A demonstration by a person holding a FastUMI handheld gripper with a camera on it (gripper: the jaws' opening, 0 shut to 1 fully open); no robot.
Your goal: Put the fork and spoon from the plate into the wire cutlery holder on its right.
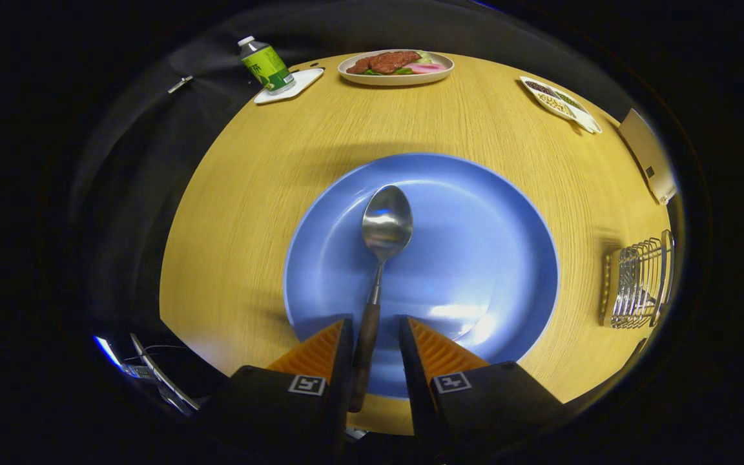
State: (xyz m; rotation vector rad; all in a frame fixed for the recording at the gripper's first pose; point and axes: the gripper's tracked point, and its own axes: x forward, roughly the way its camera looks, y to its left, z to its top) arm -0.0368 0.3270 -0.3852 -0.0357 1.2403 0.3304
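Observation:
A metal spoon (385, 223) with a dark wooden handle (365, 355) lies on the blue plate (488, 258), bowl pointing away from me. Its handle runs back between my two orange fingers. My gripper (376, 326) is open: the handle rests close against the left finger (320, 345), and a gap shows between it and the right finger (436, 352). The wire cutlery holder (637, 281) stands on the table to the right of the plate, well beyond the right finger.
The round wooden table (268, 181) carries a white plate of food (396, 66) at the far side, a green bottle (267, 64) on a white coaster at far left, and a divided snack dish (559, 103) at far right. A tan box (648, 155) sits behind the holder.

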